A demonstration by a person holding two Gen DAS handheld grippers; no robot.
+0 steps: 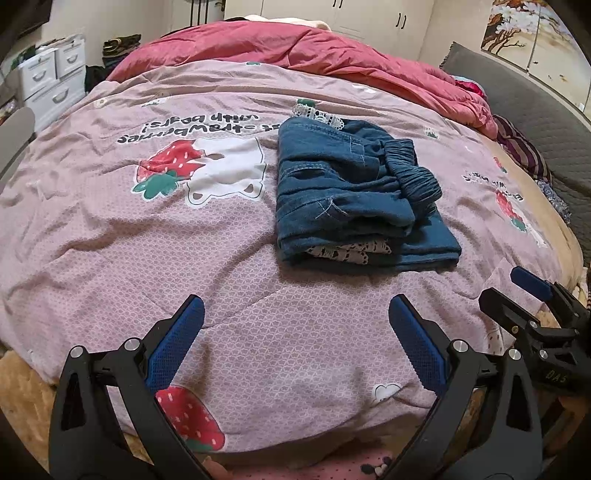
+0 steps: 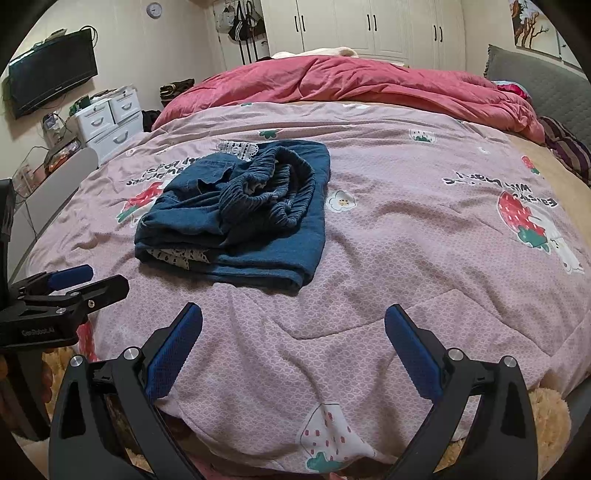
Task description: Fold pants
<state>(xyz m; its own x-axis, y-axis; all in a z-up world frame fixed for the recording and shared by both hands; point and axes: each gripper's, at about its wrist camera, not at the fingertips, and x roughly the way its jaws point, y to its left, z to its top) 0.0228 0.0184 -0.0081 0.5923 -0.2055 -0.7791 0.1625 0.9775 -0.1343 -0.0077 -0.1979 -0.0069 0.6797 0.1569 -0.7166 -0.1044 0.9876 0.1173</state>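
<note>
A pair of blue denim pants point(image 1: 354, 192) lies folded into a compact bundle on the pink strawberry-print quilt point(image 1: 147, 240), elastic waistband on top, white lace trim showing at its near and far edges. It also shows in the right wrist view point(image 2: 243, 218). My left gripper point(image 1: 295, 314) is open and empty, held above the quilt in front of the bundle, apart from it. My right gripper point(image 2: 293, 321) is open and empty too, in front and to the right of the bundle. Each gripper shows at the edge of the other's view point(image 1: 532, 291) point(image 2: 70, 280).
A crumpled red duvet point(image 2: 351, 81) lies across the far end of the bed. A grey headboard point(image 2: 546, 81) stands at the right. White drawers point(image 2: 110, 118) and a wall TV point(image 2: 51, 70) are at the left. Wardrobes point(image 2: 369, 26) line the back wall.
</note>
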